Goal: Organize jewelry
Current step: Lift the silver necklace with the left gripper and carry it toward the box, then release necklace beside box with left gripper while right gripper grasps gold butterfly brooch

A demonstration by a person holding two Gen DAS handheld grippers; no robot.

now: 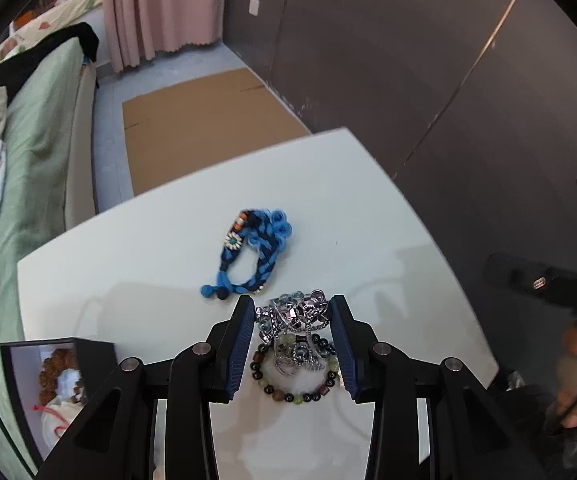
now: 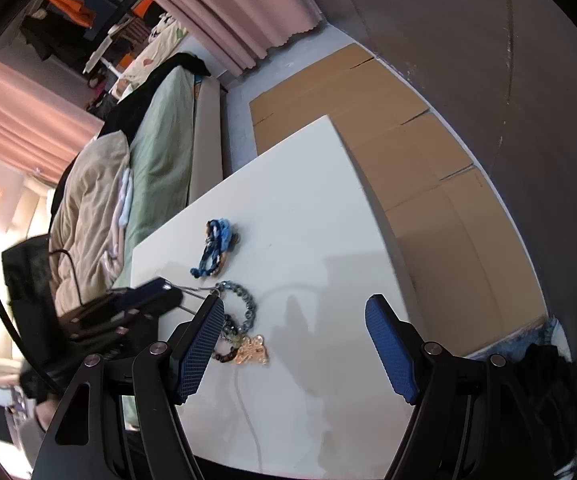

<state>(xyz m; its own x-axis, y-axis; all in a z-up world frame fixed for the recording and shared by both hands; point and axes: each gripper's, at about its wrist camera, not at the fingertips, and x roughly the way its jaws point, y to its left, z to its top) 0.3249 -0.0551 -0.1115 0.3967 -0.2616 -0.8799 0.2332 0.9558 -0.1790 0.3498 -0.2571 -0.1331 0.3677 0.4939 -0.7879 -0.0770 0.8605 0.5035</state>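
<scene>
Here, the left gripper clamps a tangled silver chain cluster at lower centre, above a dark beaded bracelet. The right gripper stands wide, empty. Farther up lies a blue braided bracelet on the white table.

Black linkage arms, silver pivot screws, blue ribbed fingers

Glossy metal chain bracelet, woven blue cloth bracelet, smooth matt white table
</scene>
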